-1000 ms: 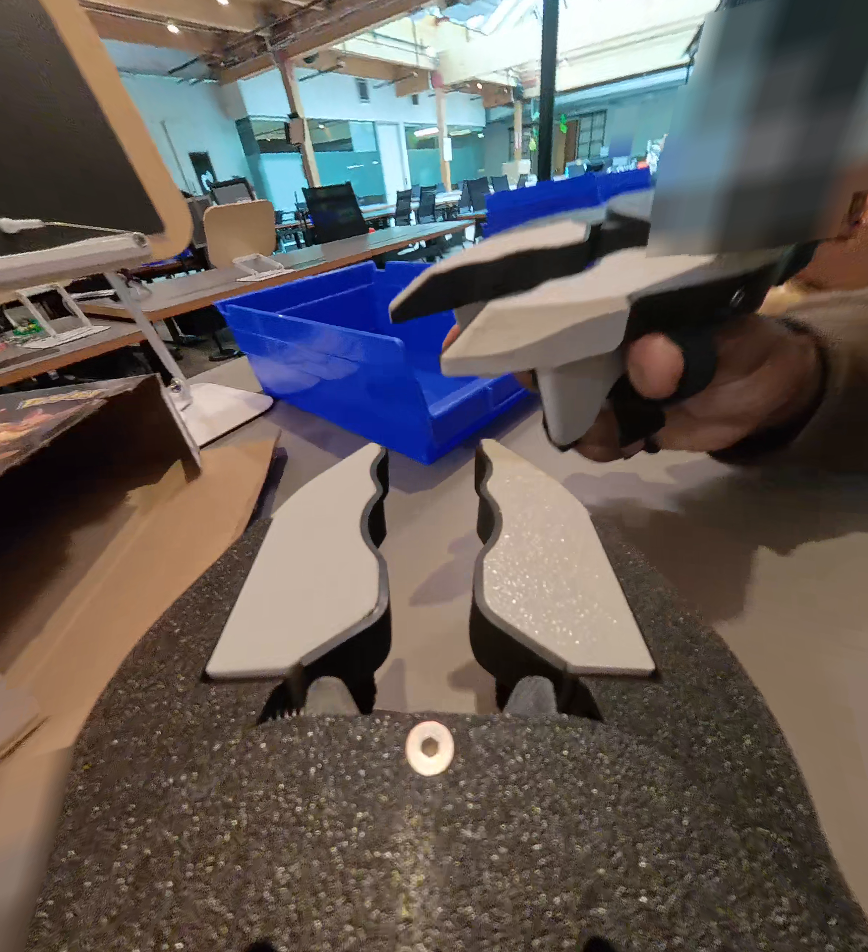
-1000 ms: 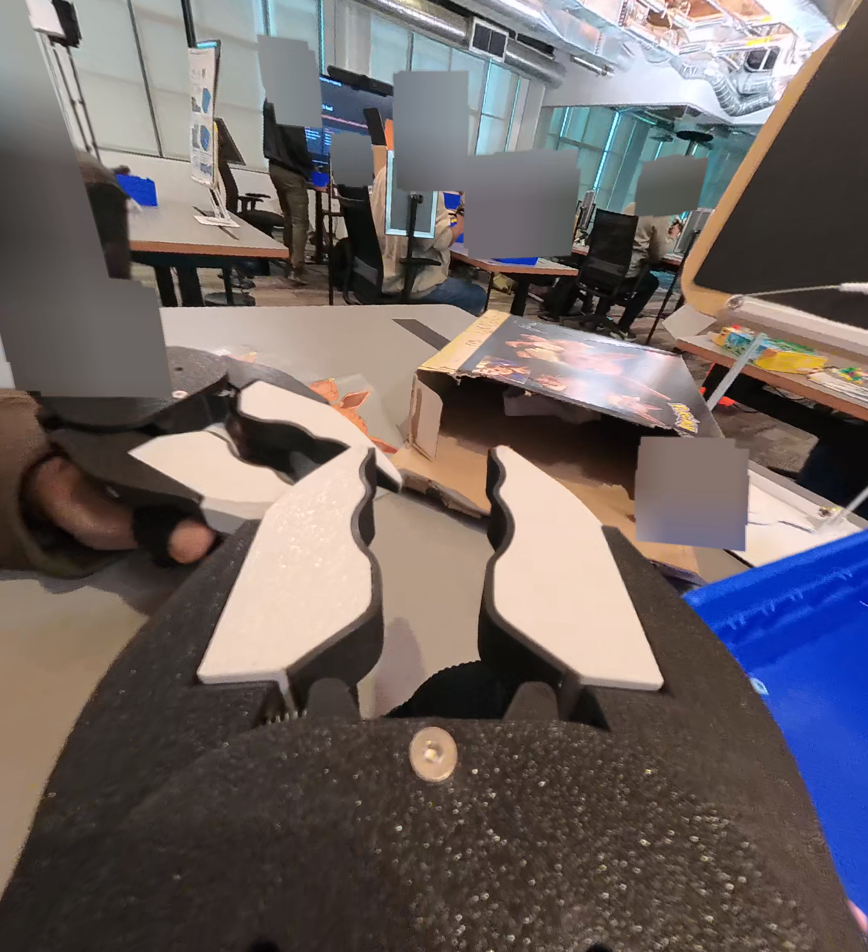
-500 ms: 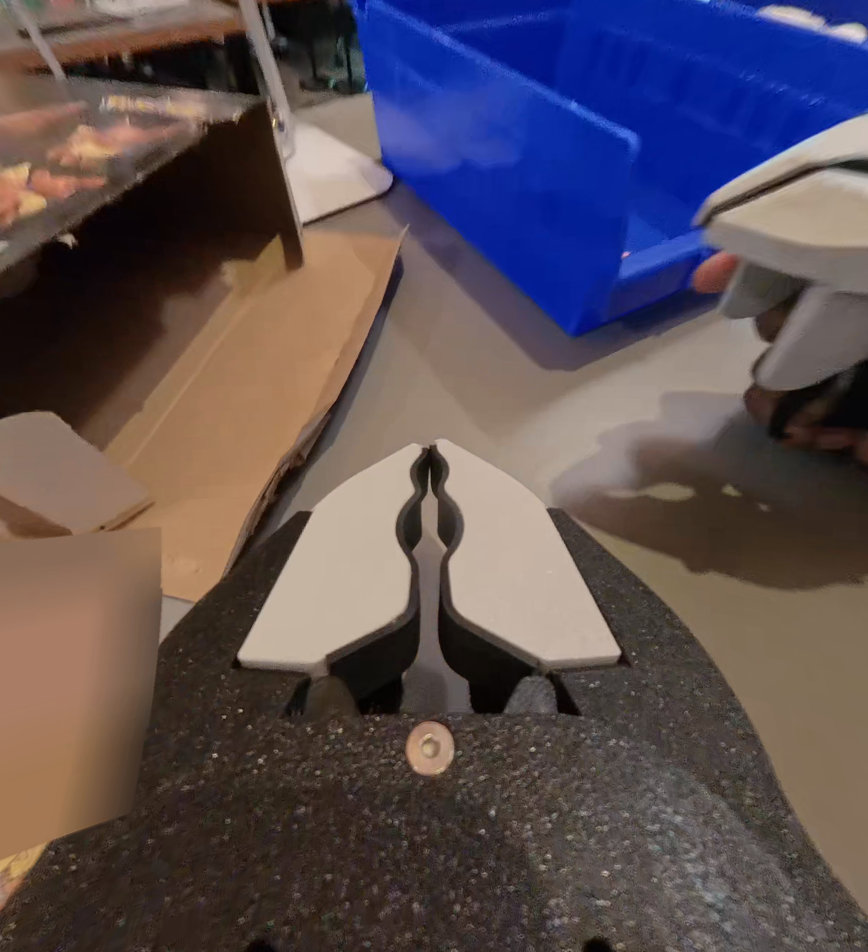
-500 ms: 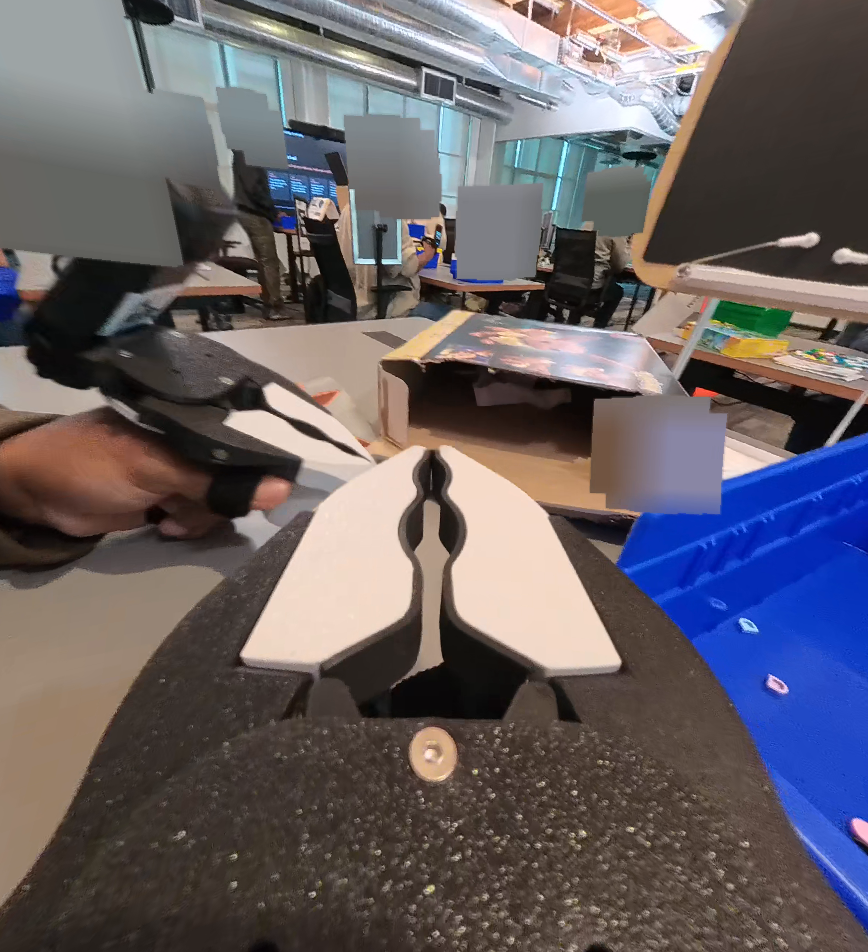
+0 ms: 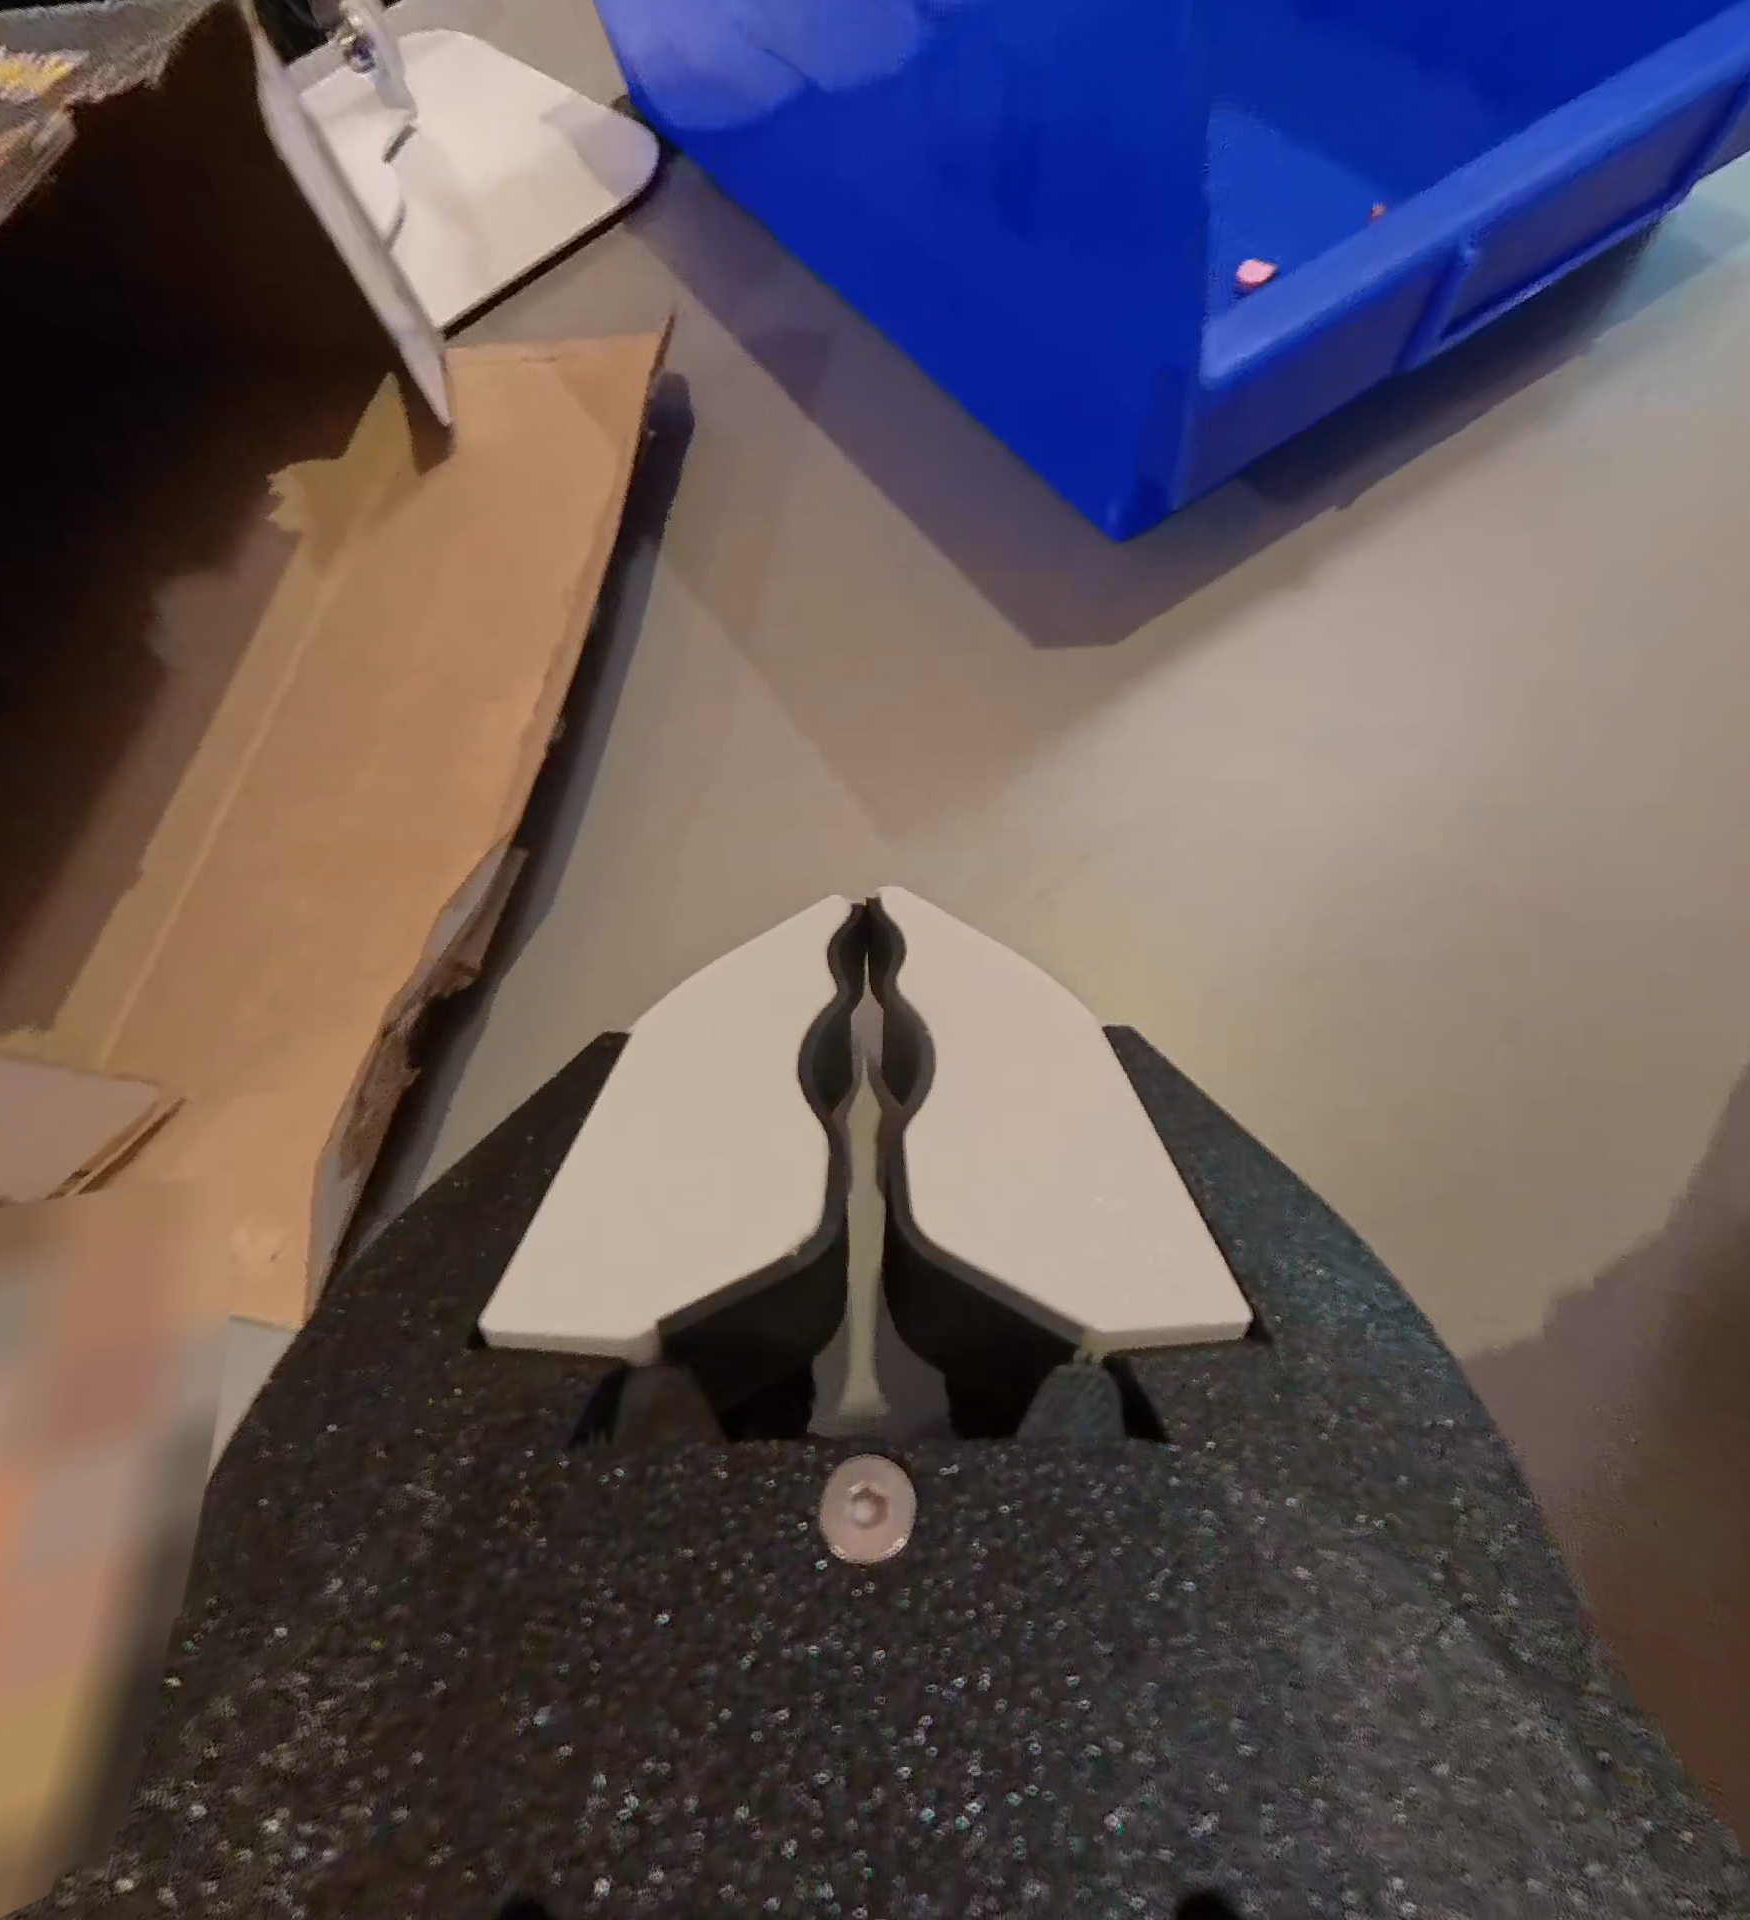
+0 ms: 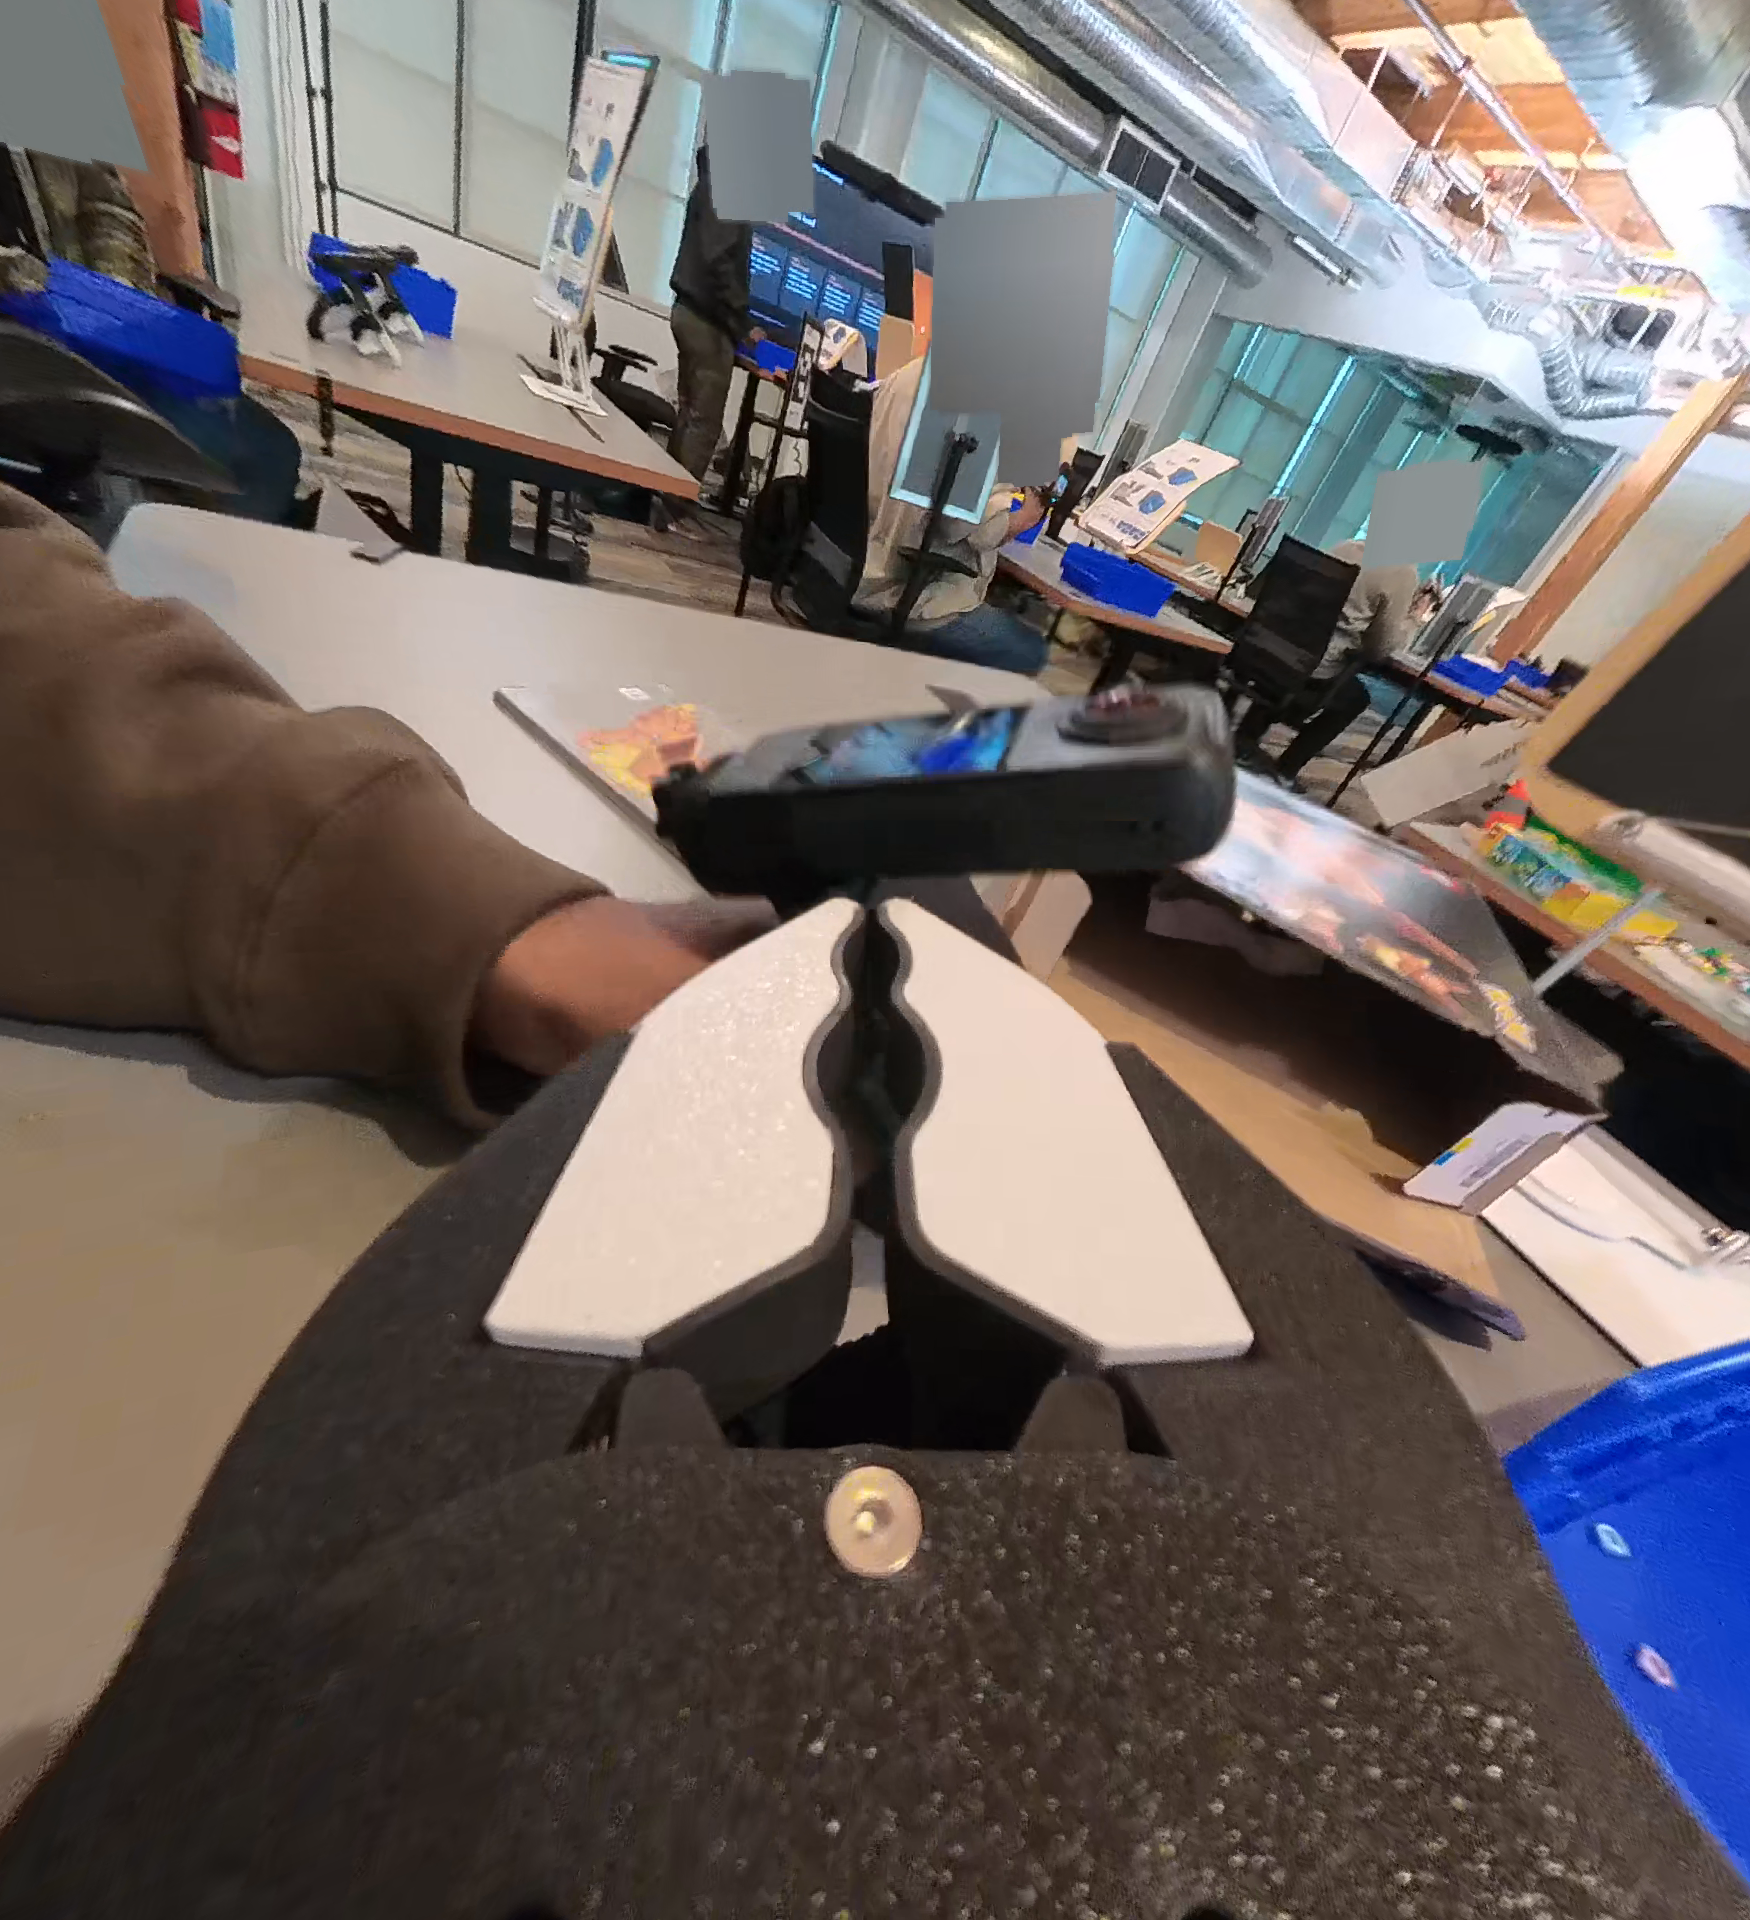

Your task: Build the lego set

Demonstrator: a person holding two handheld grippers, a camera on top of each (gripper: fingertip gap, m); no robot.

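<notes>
My left gripper [image 5: 869, 904] is shut with nothing between its pads. It points down at the bare grey table [image 5: 1266, 831], between a flat cardboard flap [image 5: 383, 727] and a blue bin [image 5: 1110, 312]. My right gripper [image 6: 871, 909] is also shut with nothing in it. Just beyond its tips are the black camera [image 6: 954, 795] on top of the left gripper and the hand and brown sleeve [image 6: 175, 831] holding it. The left gripper's fingers are hidden in the right wrist view.
An open cardboard box with a printed lid [image 6: 1370, 914] lies ahead of the right gripper. The blue bin [image 6: 1681, 1558] holds a few small pink pieces [image 5: 1255, 272]. A white stand base [image 5: 497, 187] sits behind the flap. Other tables, chairs and people stand farther off. Tip to tip, the grippers are about 15 centimetres apart.
Both grippers went from open to shut, the pads coming together on air. The left gripper tipped down towards the table, and the right gripper passed out of its view.
</notes>
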